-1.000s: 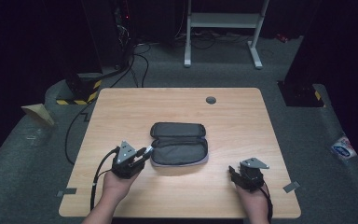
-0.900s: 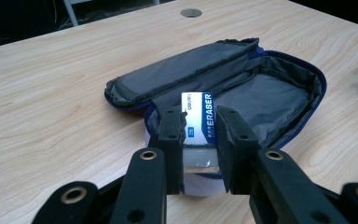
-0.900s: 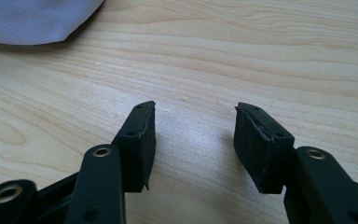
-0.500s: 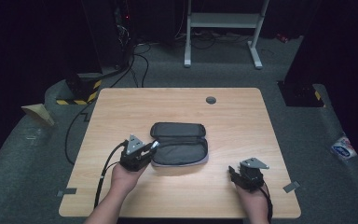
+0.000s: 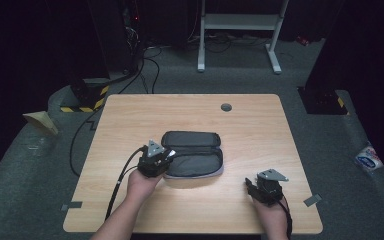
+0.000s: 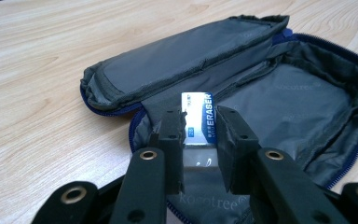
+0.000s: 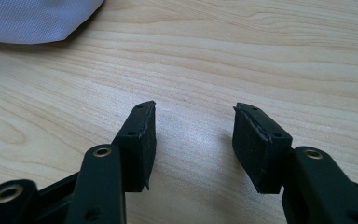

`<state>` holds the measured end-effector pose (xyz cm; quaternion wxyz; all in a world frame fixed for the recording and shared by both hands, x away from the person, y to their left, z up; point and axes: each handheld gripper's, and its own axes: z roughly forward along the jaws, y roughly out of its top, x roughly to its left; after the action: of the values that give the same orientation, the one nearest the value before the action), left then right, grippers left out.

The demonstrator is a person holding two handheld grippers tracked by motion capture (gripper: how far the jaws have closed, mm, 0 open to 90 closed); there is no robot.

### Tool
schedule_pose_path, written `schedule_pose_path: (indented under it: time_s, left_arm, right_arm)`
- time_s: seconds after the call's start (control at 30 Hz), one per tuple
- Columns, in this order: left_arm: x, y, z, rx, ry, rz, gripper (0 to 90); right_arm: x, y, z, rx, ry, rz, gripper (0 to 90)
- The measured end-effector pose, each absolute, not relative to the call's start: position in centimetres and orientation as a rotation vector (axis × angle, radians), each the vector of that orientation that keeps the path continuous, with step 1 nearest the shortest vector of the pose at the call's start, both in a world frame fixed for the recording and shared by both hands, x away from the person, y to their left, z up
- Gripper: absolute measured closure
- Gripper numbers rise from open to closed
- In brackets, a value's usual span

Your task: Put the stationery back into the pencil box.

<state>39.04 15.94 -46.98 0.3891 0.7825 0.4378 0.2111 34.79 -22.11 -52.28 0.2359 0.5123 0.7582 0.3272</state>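
**Eraser pinched over the open case**

Black jaws of the left gripper [image 6: 200,135] pinch a white-and-blue eraser [image 6: 199,122], held above the near end of the open grey pencil case [image 6: 289,107] on the wooden table [image 5: 130,125]. The right gripper [image 7: 193,140] rests with jaws apart, empty, over bare wood.

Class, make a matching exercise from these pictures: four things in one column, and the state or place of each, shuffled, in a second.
1. eraser
2. pencil case
3. right gripper
4. left gripper

a. open, nothing between its jaws
b. lying unzipped on the table
c. shut on a small thing
d. pinched between two jaws

Pairs: 1-d, 2-b, 3-a, 4-c
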Motion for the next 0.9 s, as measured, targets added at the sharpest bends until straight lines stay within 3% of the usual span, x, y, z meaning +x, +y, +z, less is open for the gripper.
schedule_pose_path:
  time_s: [0.4, 0.9]
  left_arm:
    - [39.5, 15.2, -48.2, 2.072, 1.115, 0.541, 72.3]
    - [39.1, 16.3, -47.4, 2.031, 1.121, 0.525, 54.6]
  right_arm:
    - [34.8, -22.1, -52.3, 1.403, 2.081, 0.898, 49.7]
    - [34.8, -22.1, -52.3, 1.403, 2.081, 0.898, 49.8]
